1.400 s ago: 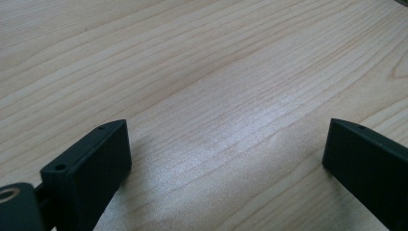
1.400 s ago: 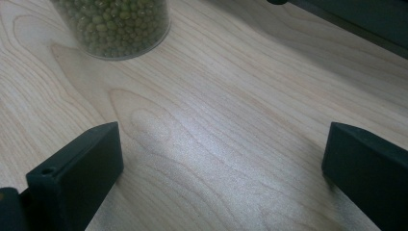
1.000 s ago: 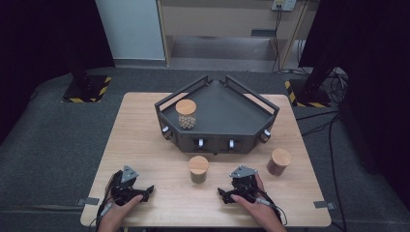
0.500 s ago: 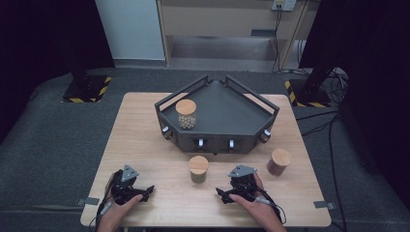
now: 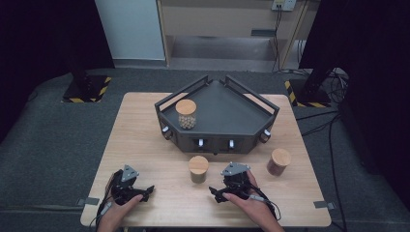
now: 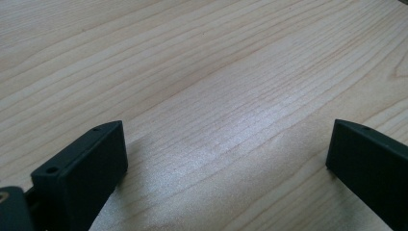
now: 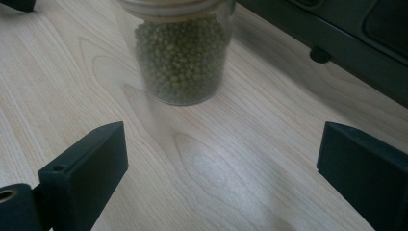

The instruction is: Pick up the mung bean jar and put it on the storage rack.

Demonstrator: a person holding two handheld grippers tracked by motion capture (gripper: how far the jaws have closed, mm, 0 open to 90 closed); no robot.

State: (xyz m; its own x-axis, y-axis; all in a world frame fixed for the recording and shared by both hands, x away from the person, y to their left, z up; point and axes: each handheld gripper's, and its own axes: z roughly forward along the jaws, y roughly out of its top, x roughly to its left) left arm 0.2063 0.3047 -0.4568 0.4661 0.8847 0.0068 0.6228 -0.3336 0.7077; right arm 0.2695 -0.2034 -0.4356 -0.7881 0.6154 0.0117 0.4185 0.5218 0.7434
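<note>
Right tool (image 5: 218,195) low over table (image 5: 145,145), jaws wide apart after closing slightly, nothing between them; jar of green beans (image 7: 180,57) stands just ahead, before dark tray (image 5: 227,118). Left tool (image 5: 145,192) wide open, empty.

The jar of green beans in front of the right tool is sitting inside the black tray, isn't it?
Not quite. The jar of green beans does stand in front of the right tool, but it sits on the wooden table, outside the black tray. The high view shows it just before the tray's front wall. A different jar stands inside the tray.
</note>
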